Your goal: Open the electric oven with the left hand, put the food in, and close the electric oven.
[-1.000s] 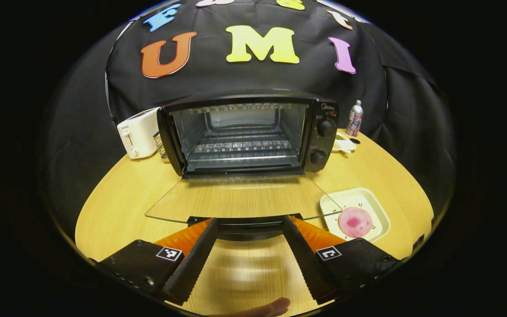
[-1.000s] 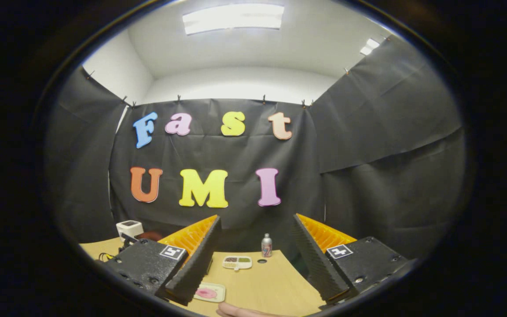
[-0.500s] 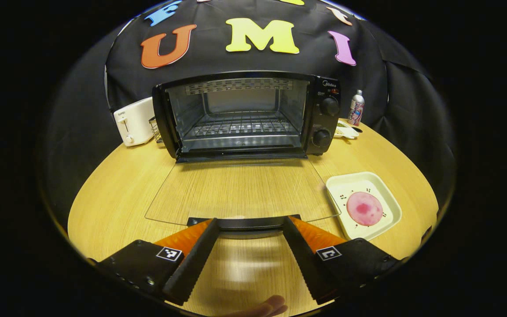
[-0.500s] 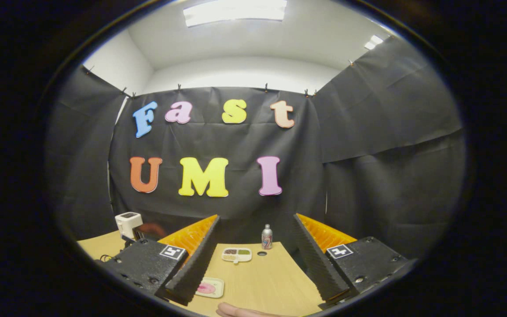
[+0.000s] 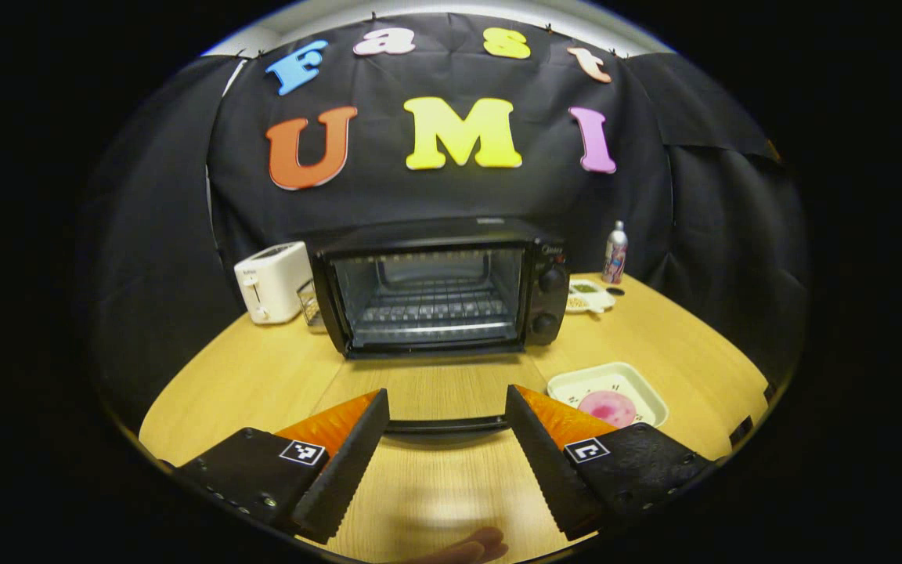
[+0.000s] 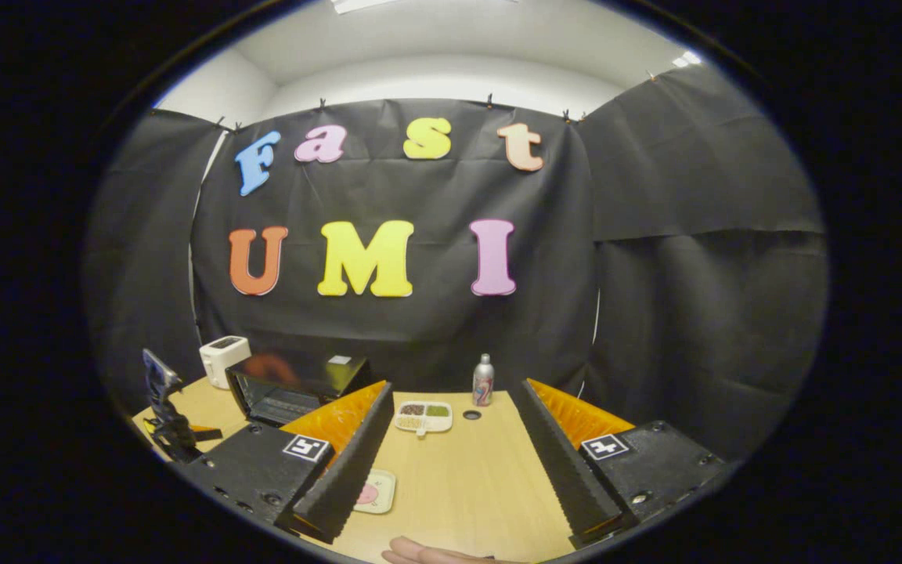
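Observation:
The black electric oven (image 5: 435, 294) stands at the back of the table, its glass door (image 5: 435, 389) folded down flat and its wire rack bare. The door's dark handle (image 5: 447, 425) lies just beyond my left gripper (image 5: 446, 394), which is open and holds nothing. A pink round piece of food (image 5: 609, 407) rests on a pale square plate (image 5: 639, 388) to the right of the door. My right gripper (image 6: 452, 387) is open and hangs above the table, with the oven (image 6: 294, 382) to its left and the plate (image 6: 383, 495) partly hidden behind its left finger.
A white toaster (image 5: 271, 280) stands left of the oven. A small bottle (image 5: 615, 252) and a divided snack dish (image 5: 586, 296) sit at the back right. The other gripper (image 6: 161, 407) shows at the far left of the right gripper view. The wooden table (image 5: 654, 337) ends in a curved edge.
My left gripper has drawn back and up from the door handle, so the oven looks smaller and farther. The right gripper has tipped down, bringing the oven and the other gripper into its view.

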`<state>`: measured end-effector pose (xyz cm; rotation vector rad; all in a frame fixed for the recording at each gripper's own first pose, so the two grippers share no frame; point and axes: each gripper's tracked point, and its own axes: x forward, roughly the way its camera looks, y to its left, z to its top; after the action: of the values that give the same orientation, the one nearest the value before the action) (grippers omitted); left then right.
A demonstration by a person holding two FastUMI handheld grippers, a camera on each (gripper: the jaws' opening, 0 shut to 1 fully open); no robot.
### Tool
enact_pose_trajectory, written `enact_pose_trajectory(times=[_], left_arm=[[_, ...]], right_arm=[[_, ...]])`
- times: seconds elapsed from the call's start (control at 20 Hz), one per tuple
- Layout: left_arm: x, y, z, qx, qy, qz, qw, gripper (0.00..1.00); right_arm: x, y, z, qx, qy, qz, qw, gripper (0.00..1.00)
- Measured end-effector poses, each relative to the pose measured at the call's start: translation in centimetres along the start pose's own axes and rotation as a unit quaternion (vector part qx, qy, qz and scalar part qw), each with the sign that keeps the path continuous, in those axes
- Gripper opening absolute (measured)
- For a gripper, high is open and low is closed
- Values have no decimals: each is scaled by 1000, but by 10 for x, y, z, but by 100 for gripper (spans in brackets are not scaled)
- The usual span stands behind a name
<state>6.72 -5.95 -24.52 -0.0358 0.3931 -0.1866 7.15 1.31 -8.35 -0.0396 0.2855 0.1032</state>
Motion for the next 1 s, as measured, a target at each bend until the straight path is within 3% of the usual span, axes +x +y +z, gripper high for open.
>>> enact_pose_trajectory(times=[0.25,0.4,0.5,0.65,0.7,0.8,1.0], left_arm=[[-61,4,82,-9,-104,15,994,95],[-101,9,122,-6,-169,38,985,95],[-125,5,134,-8,-193,38,980,95],[-146,4,134,-9,-201,42,979,94],[-154,5,134,-8,-204,46,978,94],[-165,10,133,2,-221,57,974,95],[-173,20,135,5,-228,82,970,95]], right_arm=[[48,18,-56,-19,105,29,994,99],[72,38,-104,-24,190,57,980,99],[83,57,-142,-8,263,88,961,99],[83,71,-192,21,366,115,923,99],[85,75,-204,31,391,115,913,99],[94,77,-217,45,425,111,897,90],[113,91,-253,58,483,136,863,82]])
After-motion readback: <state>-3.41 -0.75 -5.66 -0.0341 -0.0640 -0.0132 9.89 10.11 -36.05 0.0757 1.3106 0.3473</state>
